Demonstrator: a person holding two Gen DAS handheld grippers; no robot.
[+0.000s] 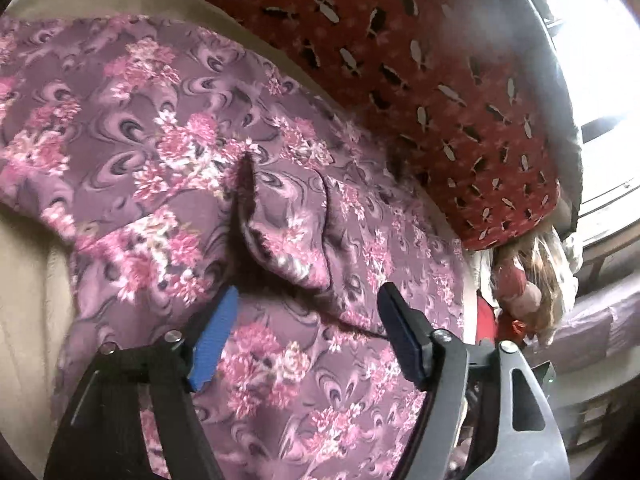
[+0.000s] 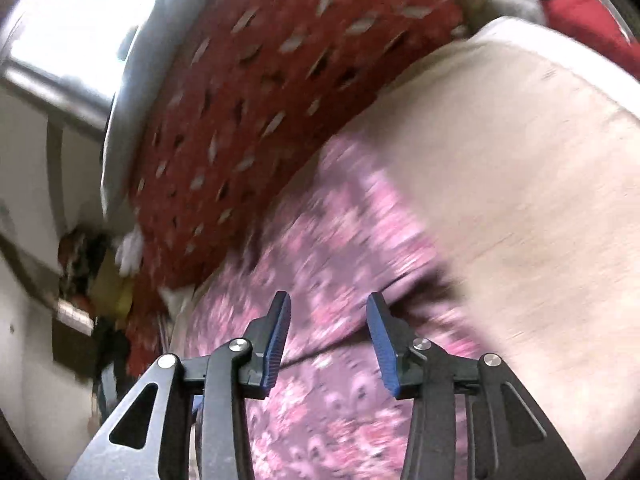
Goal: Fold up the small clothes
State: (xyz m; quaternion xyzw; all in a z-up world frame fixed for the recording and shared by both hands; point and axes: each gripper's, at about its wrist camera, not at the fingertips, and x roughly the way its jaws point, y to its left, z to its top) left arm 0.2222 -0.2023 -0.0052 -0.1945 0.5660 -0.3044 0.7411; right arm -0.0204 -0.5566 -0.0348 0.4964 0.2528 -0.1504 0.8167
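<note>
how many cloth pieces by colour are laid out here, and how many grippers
purple floral garment: 1
red patterned cloth: 1
beige sheet underneath: 1
grippers, left gripper and right gripper: 2
total: 5

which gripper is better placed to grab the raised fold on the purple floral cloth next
Left, probably. The left gripper is open with the raised fold of the purple floral cloth just ahead between its fingers. The right gripper view is motion-blurred, over flat cloth near its edge.
</note>
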